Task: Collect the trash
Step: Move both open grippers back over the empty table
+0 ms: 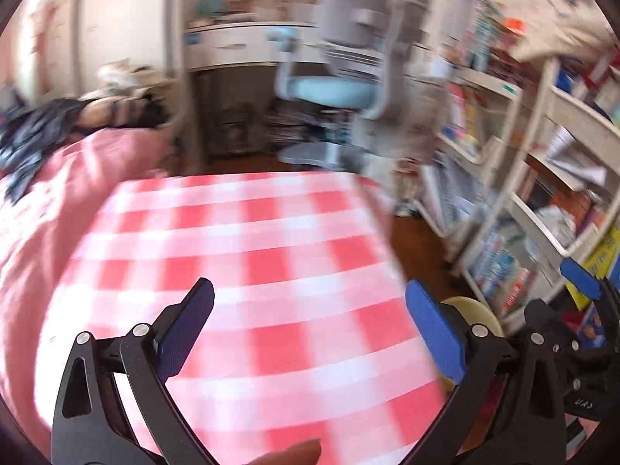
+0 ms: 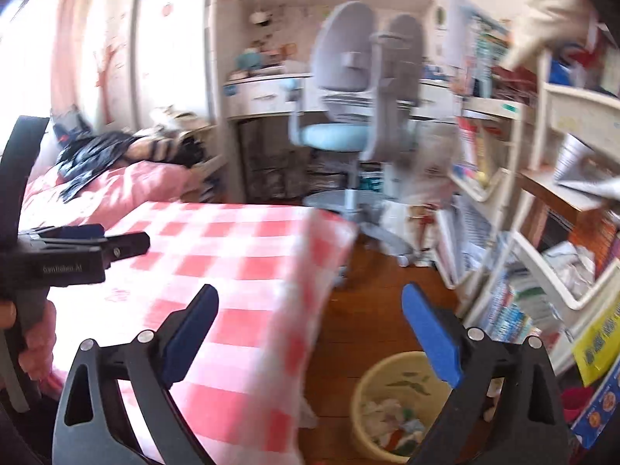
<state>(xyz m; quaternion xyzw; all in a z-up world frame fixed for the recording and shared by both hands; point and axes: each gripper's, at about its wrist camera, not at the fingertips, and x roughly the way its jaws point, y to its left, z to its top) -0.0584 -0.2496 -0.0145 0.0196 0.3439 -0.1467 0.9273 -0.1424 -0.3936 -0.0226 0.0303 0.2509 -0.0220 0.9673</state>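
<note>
Both views are motion-blurred. The left tool [image 1: 310,325] gapes wide and empty above the red-checked surface [image 1: 271,252]. The right tool [image 2: 310,329] is equally wide, holding nothing, over the surface's right edge. At lower right, on the wooden floor [image 2: 372,294], a yellow bin [image 2: 368,391] holds crumpled trash [image 2: 391,422].

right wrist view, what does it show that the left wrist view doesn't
Only the right wrist view shows inside the yellow bin on the floor, with crumpled trash in it. Only the left wrist view shows a fingertip at the bottom edge. Both share the red checked cloth, the blue-seated chair, the bookshelves, and open, empty hand-held grippers.
</note>
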